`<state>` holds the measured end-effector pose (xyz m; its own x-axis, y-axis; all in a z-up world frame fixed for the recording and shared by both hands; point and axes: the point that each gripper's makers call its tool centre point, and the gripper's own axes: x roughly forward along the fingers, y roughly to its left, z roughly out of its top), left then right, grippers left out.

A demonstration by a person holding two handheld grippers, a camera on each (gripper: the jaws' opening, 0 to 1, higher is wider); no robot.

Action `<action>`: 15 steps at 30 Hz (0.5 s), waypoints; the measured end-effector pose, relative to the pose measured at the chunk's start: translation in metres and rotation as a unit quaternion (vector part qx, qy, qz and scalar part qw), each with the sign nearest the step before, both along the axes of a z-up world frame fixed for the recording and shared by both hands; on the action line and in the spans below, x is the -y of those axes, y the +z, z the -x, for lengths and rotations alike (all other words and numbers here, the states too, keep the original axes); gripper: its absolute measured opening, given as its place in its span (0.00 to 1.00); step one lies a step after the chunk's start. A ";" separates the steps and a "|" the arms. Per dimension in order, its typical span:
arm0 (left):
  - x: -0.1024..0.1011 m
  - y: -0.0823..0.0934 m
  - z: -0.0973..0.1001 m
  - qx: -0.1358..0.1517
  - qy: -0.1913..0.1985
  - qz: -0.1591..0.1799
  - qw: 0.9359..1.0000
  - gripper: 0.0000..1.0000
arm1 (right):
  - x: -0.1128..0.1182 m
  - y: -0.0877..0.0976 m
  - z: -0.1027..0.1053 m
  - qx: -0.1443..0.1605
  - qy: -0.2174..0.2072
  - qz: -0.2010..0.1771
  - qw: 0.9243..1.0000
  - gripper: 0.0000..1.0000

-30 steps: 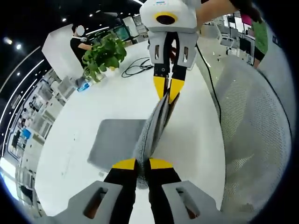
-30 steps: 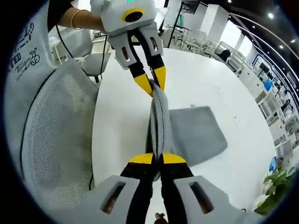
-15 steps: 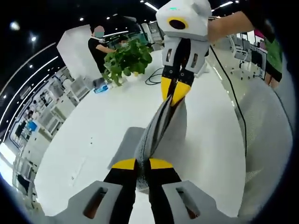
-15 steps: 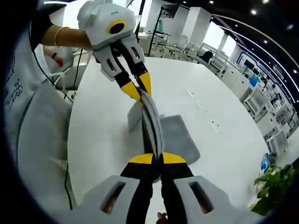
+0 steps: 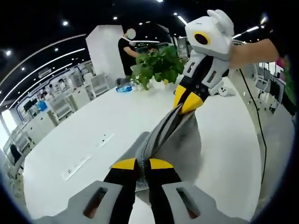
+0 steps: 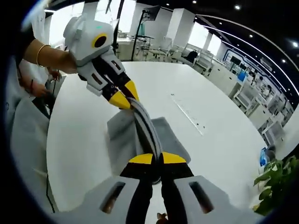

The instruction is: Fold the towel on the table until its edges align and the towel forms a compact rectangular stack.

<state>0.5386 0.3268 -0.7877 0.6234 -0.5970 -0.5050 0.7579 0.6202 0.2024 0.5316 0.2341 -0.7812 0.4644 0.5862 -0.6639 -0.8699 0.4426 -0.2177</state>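
While the left hand-held gripper (image 5: 142,164) pinches the grey towel (image 5: 180,140) at lower centre, the right hand-held gripper (image 6: 156,158) grips its other corner above the white bench (image 6: 210,107).

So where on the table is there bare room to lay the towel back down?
The white table is bare past the towel, out to the inset strip. In the left gripper view, bare top runs from the towel to the plant. It is crowded where the left gripper and right gripper hold it.
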 end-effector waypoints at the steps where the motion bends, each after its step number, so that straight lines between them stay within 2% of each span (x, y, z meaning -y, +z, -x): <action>1: 0.000 -0.004 -0.006 0.000 0.005 0.004 1.000 0.08 | 0.000 -0.002 -0.004 0.000 -0.003 -0.002 1.000 0.02; 4: -0.001 -0.013 -0.017 -0.003 0.019 0.014 1.000 0.08 | -0.001 -0.015 -0.021 0.000 -0.016 -0.007 1.000 0.03; 8: -0.004 -0.037 -0.032 -0.033 0.046 0.031 0.998 0.08 | -0.003 -0.033 -0.036 -0.004 -0.029 -0.014 0.999 0.03; 15: -0.003 -0.068 -0.052 -0.056 0.064 0.043 0.995 0.09 | -0.001 -0.063 -0.060 -0.011 -0.058 -0.027 0.998 0.04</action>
